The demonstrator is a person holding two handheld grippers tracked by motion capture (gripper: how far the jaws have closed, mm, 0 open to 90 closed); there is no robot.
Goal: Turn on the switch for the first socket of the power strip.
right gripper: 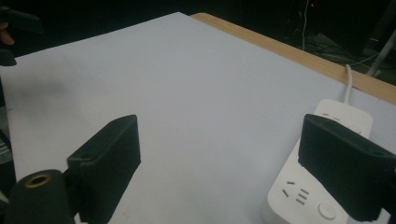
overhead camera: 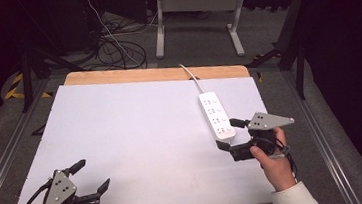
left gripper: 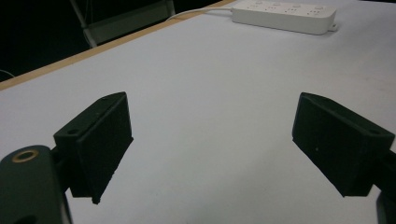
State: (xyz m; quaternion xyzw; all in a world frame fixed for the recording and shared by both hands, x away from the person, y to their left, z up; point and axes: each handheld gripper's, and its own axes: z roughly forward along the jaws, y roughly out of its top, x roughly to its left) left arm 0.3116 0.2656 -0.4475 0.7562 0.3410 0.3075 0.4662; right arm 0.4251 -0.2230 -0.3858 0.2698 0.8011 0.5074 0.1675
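One power strip [overhead camera: 216, 116] lies flat on the white tabletop [overhead camera: 137, 136], toward its right side, its long axis running away from us and its white cord [overhead camera: 190, 76] leading off over the wooden far edge [overhead camera: 156, 74]. We count several rows of sockets on its top face, each with a round button beside it.

Just beside the strip's near end we hold our right tool [overhead camera: 230, 133], jaws spread wide and gripping nothing; one jaw sits near the strip's right side, the other at its near end. From the right gripper view, the strip [right gripper: 317, 186] lies partly behind the right-hand jaw, with bare tabletop between the two jaws.

Well apart, at the near left corner of the tabletop, we hold our left tool [overhead camera: 91, 175], also spread wide and empty. In the left gripper view the strip [left gripper: 285, 15] appears far off.

Beyond the tabletop we see dark floor with loose cables [overhead camera: 113, 48] and a white frame [overhead camera: 195, 10].
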